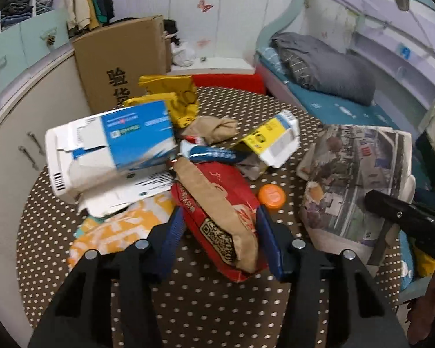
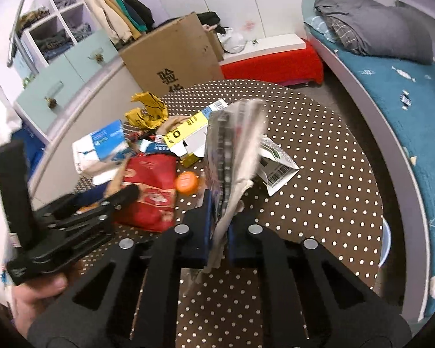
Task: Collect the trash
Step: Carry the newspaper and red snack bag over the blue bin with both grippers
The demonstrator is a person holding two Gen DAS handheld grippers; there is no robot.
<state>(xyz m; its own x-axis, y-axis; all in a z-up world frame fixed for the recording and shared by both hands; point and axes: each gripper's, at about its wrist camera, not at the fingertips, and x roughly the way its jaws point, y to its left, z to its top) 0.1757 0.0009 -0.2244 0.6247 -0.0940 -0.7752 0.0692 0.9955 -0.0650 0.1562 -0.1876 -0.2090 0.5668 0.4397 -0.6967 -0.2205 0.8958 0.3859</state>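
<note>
Two grippers are working the trash pile on the dotted round table (image 1: 206,304), and we are reading it from left to right. On the left, one blue-and-white carton (image 1: 110,148) is lying torn open, with one crumpled yellow bag (image 1: 174,101) behind it. Next, we are straddling one red packet (image 1: 217,220) with the left gripper (image 1: 220,240): its blue pads are standing at either side of the packet, seemingly touching it, but we cannot tell whether they are pressing yet. We judge this packet the easiest piece to take, since it is lying nearest the table's edge. One orange lid (image 1: 271,196) is sitting just beside it, and one yellow-and-white box (image 1: 275,139) is lying behind. On the right, we are pinching one folded newspaper (image 2: 235,150) in the right gripper (image 2: 219,232), its pads pressed together on the paper's near edge so that the sheets are standing upright. Behind it, one barcoded white wrapper (image 2: 275,165) is lying flat.
</note>
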